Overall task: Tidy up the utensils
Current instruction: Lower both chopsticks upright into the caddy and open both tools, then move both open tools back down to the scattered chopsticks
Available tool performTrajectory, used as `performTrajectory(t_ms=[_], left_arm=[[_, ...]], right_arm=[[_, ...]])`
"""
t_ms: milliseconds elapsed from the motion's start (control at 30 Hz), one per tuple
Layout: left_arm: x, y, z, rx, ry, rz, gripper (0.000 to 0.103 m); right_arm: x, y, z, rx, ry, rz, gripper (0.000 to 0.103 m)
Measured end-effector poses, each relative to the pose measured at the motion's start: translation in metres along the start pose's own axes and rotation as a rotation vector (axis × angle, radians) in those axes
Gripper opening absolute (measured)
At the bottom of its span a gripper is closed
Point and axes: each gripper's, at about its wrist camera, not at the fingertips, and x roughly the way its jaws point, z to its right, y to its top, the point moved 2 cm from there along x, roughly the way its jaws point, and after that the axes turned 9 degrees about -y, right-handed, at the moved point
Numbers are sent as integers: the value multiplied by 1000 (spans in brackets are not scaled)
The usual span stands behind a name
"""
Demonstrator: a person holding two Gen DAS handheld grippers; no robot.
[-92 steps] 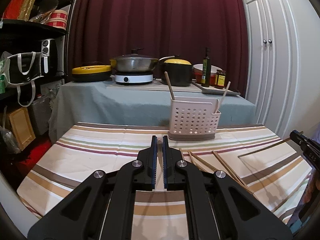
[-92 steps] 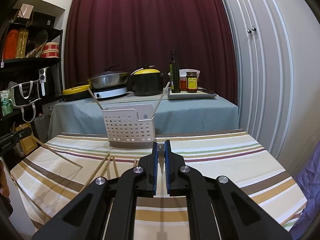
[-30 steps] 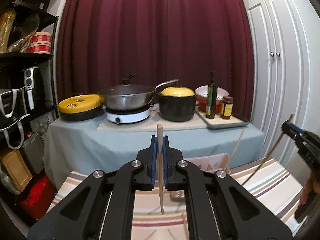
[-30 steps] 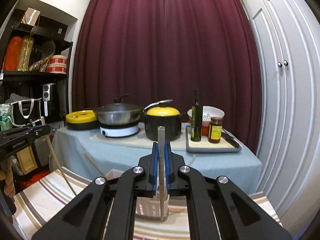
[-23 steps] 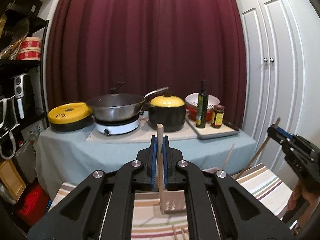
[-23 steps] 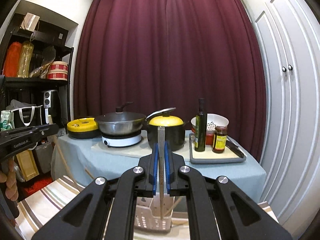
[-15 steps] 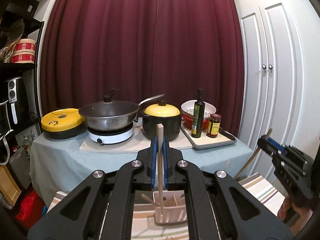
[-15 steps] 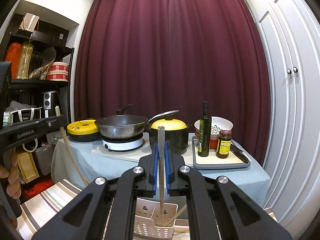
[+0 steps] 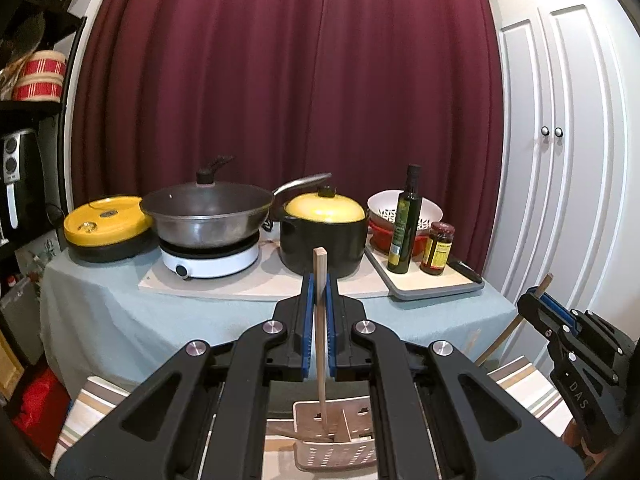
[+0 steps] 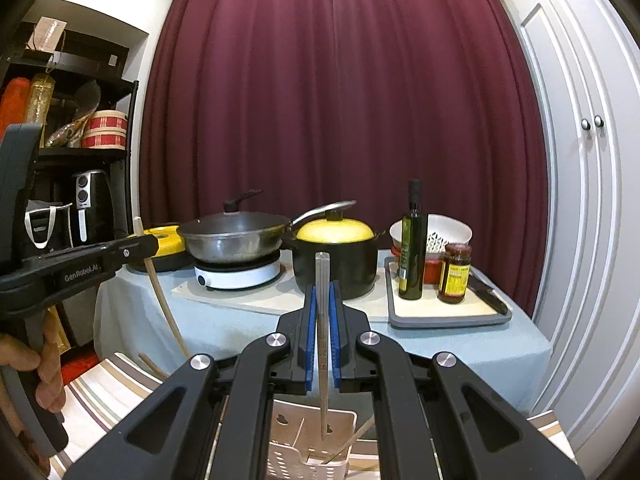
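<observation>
The left tongs (image 9: 319, 300) are clamped on a pale wooden chopstick (image 9: 320, 344) that stands nearly upright between the blue pads (image 9: 306, 320), its square end above them and its tip down in a compartment of the perforated utensil caddy (image 9: 334, 446) directly below. The right tongs (image 10: 322, 312) likewise pinch a second chopstick (image 10: 322, 344), upright, its thin tip hanging just over or just inside the caddy (image 10: 308, 452); which, I cannot tell. Another chopstick (image 10: 354, 442) already leans in the caddy at about 3 o'clock of that tip.

In the right wrist view the left tool's arm at 9 o'clock carries white lettering, "GenRobot.AI" (image 10: 81, 273), and a hand (image 10: 38, 368) grips its handle. In the left wrist view the right tool at 4 o'clock shows the letters "DAS" (image 9: 579, 395).

The caddy stands on a surface covered with a striped cloth (image 9: 90, 404). Beyond it, a second surface under a pale blue cloth (image 9: 120, 312) holds a yellow-lidded round cooker (image 9: 106, 220), a lidded wok (image 9: 208, 214) on a white induction hob (image 9: 210, 260), and a black pot with a yellow lid (image 9: 324, 236). At 2 o'clock a grey tray (image 9: 434, 286) carries a dark olive oil bottle (image 9: 405, 224) and a sauce jar (image 9: 439, 248); their labels are too small to read. A dark red curtain (image 9: 288, 80) hangs behind.
</observation>
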Motion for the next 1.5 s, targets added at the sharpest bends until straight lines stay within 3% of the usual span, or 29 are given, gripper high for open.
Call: performTrajectory(t_ms=[433,467,500,567,600,767,1067,1367,1500], left_arm=[[37,-34,-15,-27,30,-47,9],[39,-37,-15,-28,28,-55,19],[40,-39,-15,-29,25,-61,35],[41,-43,-14,-33,17,-64,57],[40,-43,-13,-35,14,-63,60],[28,-42,-5,-24,10,-42,80],[-24,-55,13,9,8,-1,89],[-75,-121,8,-3,66,-68,89],[-91,-160,6,-3,104,-117,89]], right_arm=[[35,-38,3,35,19,-139,7],[37,-41,4,45,24,-150,8],[39,-43,4,49,27,-161,15],[40,-45,5,55,25,-163,41],[36,-44,6,61,19,-149,55],[18,-34,7,53,5,-105,64],[-42,-41,19,58,-8,-69,66],[-96,-114,26,53,-65,-165,66],[-118,-156,24,40,-87,-214,58]])
